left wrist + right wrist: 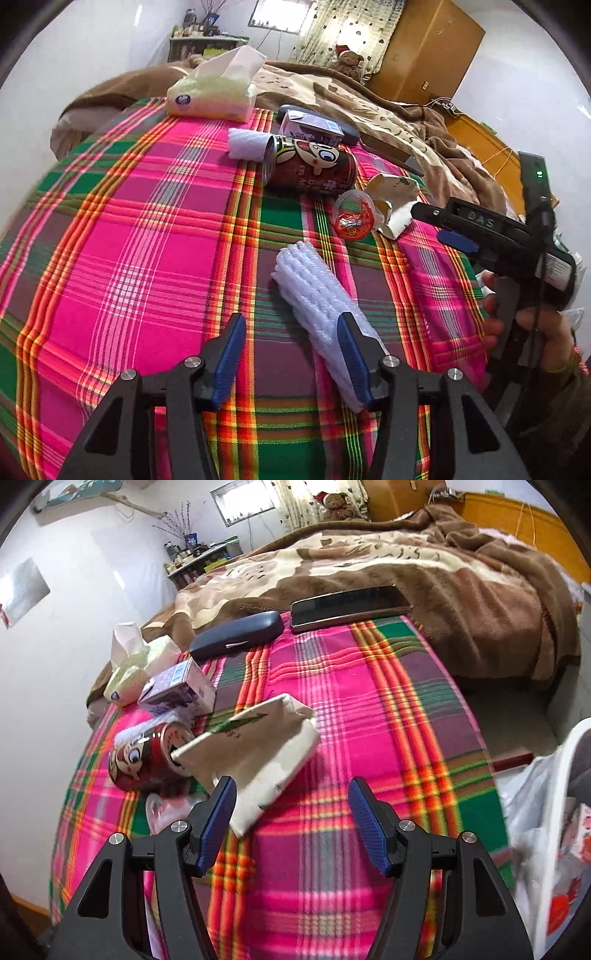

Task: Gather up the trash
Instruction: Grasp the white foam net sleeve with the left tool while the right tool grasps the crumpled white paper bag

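A white foam net sleeve (pixel 310 280) lies on the plaid cloth (pixel 129 229). Its near end runs under the right finger of my left gripper (pixel 291 354), which is open with only cloth between the pads. Farther back lie a red drink can (pixel 314 166) on its side, a clear plastic cup with red print (pixel 352 218), a flattened paper carton (pixel 395 199) and a second foam piece (pixel 243 146). My right gripper (pixel 293 819) is open over the cloth. The paper carton (pixel 258 746) lies just past its left finger, with the can (pixel 147 760) beyond it.
A purple carton (pixel 177 690), tissue pack (pixel 133 661), dark glasses case (pixel 236 635) and phone (pixel 347 607) sit toward the back. A brown blanket (pixel 443 572) is heaped behind. A white plastic bag (pixel 535 812) hangs off the bed's right edge.
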`<state>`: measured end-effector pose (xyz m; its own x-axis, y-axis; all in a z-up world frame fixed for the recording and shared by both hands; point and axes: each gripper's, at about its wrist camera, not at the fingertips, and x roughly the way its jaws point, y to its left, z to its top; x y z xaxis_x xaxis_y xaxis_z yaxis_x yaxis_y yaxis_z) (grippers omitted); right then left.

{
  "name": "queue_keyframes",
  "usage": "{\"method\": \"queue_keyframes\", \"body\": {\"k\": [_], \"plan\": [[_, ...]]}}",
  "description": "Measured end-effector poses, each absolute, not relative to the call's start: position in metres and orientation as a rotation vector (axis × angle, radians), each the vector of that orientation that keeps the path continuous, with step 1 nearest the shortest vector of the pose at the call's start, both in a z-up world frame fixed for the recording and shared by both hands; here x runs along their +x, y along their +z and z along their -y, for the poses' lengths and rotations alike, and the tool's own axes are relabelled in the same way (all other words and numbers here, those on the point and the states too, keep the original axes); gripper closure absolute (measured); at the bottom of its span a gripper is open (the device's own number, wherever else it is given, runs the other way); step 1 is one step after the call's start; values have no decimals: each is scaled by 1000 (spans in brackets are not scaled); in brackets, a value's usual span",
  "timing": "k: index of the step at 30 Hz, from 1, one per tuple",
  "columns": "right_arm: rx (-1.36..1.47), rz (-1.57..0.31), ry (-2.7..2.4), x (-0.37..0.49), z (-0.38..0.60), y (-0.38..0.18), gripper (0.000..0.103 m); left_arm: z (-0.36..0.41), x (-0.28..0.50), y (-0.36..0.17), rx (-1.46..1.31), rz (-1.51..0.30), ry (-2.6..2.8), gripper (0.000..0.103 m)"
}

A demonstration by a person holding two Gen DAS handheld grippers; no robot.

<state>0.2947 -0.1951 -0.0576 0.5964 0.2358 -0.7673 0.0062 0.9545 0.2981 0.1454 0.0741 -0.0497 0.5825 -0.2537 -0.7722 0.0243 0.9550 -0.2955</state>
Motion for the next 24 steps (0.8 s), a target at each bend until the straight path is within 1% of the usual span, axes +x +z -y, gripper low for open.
{"method": "queue_keyframes", "body": {"k": [4, 6, 8, 9, 12, 13, 15, 17, 19, 21, 24], "plan": [[320, -946, 117, 304, 196, -63, 38, -69, 151, -52, -283, -948, -189, 50], [325, -941, 120, 307, 195, -63, 39, -65, 157, -51, -291, -954, -203, 47], [336, -945, 126, 311, 194, -63, 47, -62, 160, -53, -296, -960, -210, 44], [346, -952, 128, 313, 194, -64, 52, -60, 163, -53, -298, -961, -210, 41], [355, -959, 126, 319, 193, -65, 65, -55, 167, -53, -287, -968, -209, 41], [357, -962, 129, 320, 192, -65, 71, -53, 169, -54, -282, -970, -207, 41], [352, -964, 136, 322, 191, -66, 74, -49, 171, -54, -270, -966, -198, 41], [361, -960, 153, 323, 190, -66, 81, -46, 171, -54, -262, -958, -184, 42], [383, -958, 169, 324, 192, -66, 85, -42, 172, -54, -242, -956, -174, 49], [391, -950, 176, 324, 192, -65, 88, -40, 174, -54, -238, -954, -173, 58], [378, -941, 180, 323, 192, -61, 91, -40, 177, -54, -239, -958, -180, 64]]}}
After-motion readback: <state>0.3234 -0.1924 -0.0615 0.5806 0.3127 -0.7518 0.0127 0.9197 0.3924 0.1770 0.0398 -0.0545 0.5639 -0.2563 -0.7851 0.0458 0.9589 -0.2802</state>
